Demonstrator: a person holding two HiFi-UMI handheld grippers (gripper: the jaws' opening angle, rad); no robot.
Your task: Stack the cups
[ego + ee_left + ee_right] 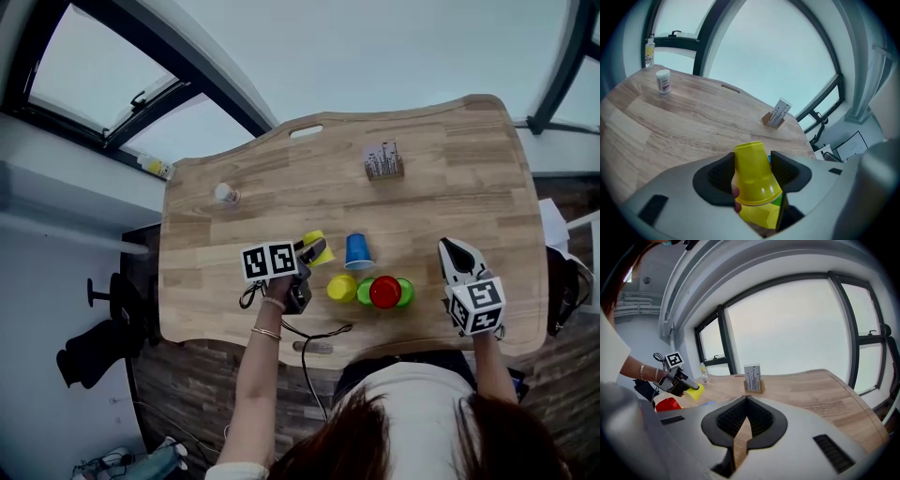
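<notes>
My left gripper (317, 251) is shut on a yellow cup (315, 247), held tilted above the wooden table (450, 178). In the left gripper view the yellow cup (754, 176) sits base-away between both pads. A blue cup (358, 250) stands upside down just right of it. Nearer me is a row: a second yellow cup (341, 288), a red cup (385, 292) and green cups (405, 292) beside it. My right gripper (452, 247) hovers right of the row, shut and empty; its jaws meet in the right gripper view (746, 400).
A card holder (382, 161) stands at the table's far side, and a small white bottle (225, 194) at the far left. A black cable (314, 333) trails over the near edge. Windows lie beyond the far edge.
</notes>
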